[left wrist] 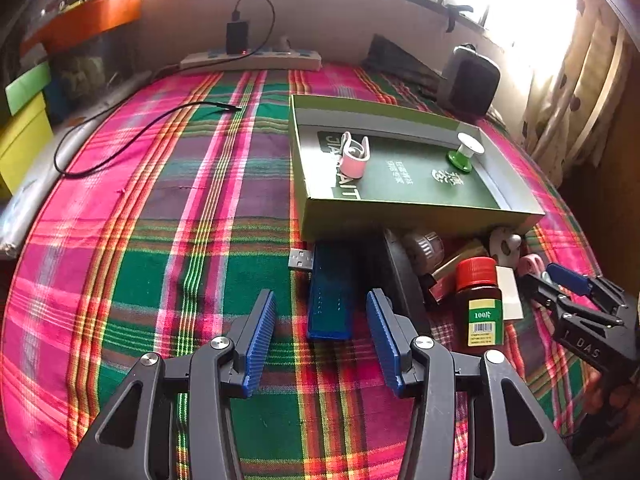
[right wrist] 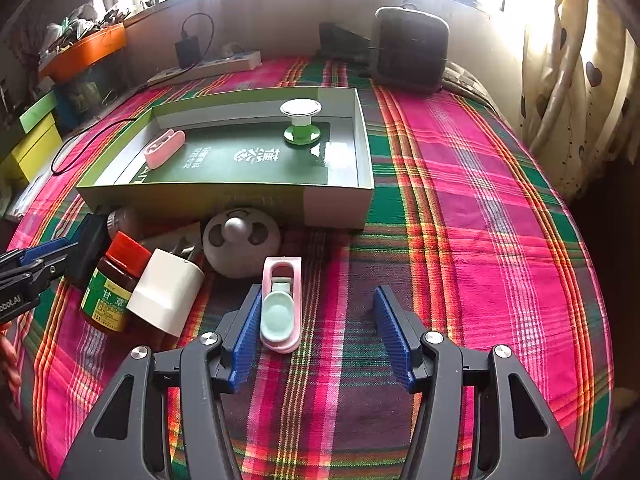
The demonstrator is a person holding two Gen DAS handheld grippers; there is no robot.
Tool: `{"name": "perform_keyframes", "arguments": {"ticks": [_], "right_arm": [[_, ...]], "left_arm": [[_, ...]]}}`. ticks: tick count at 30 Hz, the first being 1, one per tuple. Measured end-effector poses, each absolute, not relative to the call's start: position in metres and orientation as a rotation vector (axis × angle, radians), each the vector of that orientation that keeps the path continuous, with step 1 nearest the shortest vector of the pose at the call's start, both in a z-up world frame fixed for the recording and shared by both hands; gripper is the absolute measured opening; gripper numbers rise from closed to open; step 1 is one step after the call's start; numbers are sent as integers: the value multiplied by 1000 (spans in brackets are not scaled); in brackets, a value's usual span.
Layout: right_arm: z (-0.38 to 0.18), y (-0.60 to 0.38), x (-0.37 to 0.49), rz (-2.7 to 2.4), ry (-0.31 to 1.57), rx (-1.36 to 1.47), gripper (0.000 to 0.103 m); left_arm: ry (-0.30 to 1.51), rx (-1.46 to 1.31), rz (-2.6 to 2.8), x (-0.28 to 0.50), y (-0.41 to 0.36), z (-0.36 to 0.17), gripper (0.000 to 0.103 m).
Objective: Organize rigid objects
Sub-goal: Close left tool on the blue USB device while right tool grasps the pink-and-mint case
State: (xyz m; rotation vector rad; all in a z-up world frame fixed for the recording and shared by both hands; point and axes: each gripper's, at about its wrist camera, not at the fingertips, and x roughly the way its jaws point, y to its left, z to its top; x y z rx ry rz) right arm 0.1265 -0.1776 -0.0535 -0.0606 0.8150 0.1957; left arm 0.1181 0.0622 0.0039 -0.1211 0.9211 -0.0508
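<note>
My left gripper (left wrist: pixel 320 298) is open and straddles a blue USB device (left wrist: pixel 331 300) that lies flat on the plaid cloth; its pads stand clear of it. My right gripper (right wrist: pixel 318 294) is open too. A pink clip with a mint pad (right wrist: pixel 281 308) lies between its fingers, close against the left one. Ahead sits a green box (right wrist: pixel 224 200) that holds another pink clip (right wrist: pixel 164 148) and a green-and-white spool (right wrist: pixel 301 122). By the box's near wall lie a brown bottle with a red cap (right wrist: pixel 112 280), a white block (right wrist: pixel 166 292) and a white round piece (right wrist: pixel 240 240).
A black flat object (left wrist: pixel 400 276) lies right of the USB device. At the back are a power strip (left wrist: pixel 252 60) with a charger and a loose black cable (left wrist: pixel 120 136). A dark rounded box (right wrist: pixel 408 48) stands far right; yellow boxes (left wrist: pixel 20 140) line the left edge.
</note>
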Motion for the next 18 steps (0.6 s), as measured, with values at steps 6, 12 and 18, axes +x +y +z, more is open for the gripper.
{"name": "perform_keyframes", "arguments": {"ticks": [6,12,18], "right_arm": [[-53,-179,127,204,811,-55,55],[-53,-180,126,201,809,-46,51],[-52,-182,127,194,805,-35,41]], "left_arm": [[914,-89,-18,122,60,3,47],[912,-73,-7,124,58,3,41],[906,-71,4,126,60,2,32]]}}
